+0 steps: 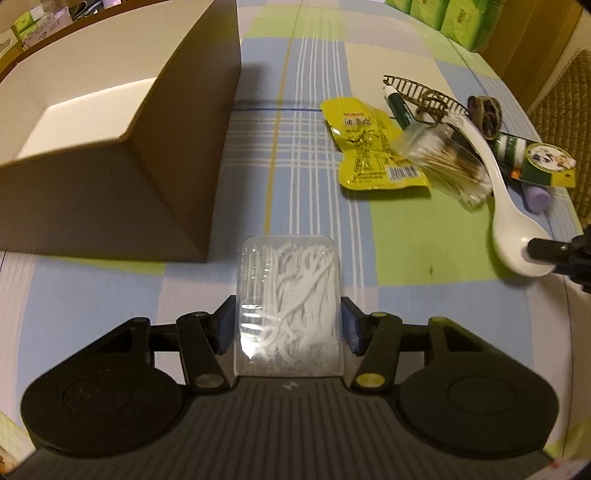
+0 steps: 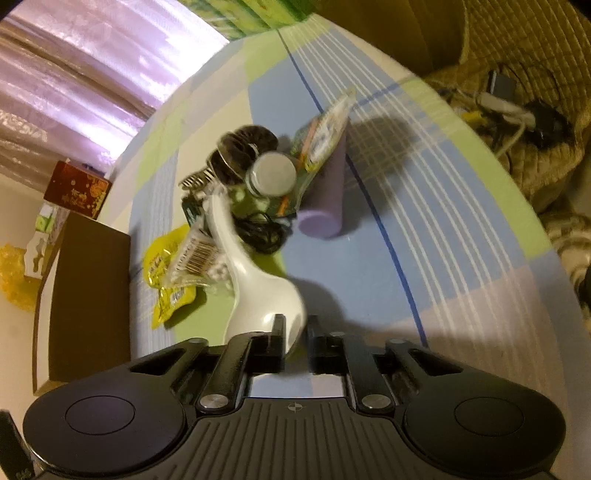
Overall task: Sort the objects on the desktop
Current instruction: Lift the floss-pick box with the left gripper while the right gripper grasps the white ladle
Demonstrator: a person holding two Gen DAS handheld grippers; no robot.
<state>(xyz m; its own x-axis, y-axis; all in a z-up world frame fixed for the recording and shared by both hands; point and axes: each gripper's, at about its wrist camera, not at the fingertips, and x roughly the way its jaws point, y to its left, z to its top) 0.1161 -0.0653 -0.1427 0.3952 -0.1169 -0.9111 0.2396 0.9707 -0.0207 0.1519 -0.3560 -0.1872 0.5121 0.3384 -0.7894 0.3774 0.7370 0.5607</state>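
My left gripper (image 1: 289,306) is shut on a clear plastic box of white floss picks (image 1: 291,269), held between its blue pads (image 1: 222,326) just above the checked tablecloth. An open cardboard box (image 1: 110,155) stands to the front left. My right gripper (image 2: 295,332) is closed on the bowl rim of a white spoon (image 2: 258,291), one finger over the bowl and one outside it. The spoon (image 1: 506,221) leans on a pile holding a yellow snack packet (image 1: 373,151), a bag of cotton swabs (image 1: 450,166), a green marker (image 1: 399,107) and a purple tube (image 2: 325,195).
The pile also holds a dark hair clip (image 1: 424,94), a green printed card pack (image 1: 535,162) and a black cable (image 2: 262,232). Green tissue packs (image 1: 443,18) sit at the table's far edge. A cushioned chair with cables (image 2: 517,110) lies off the right edge.
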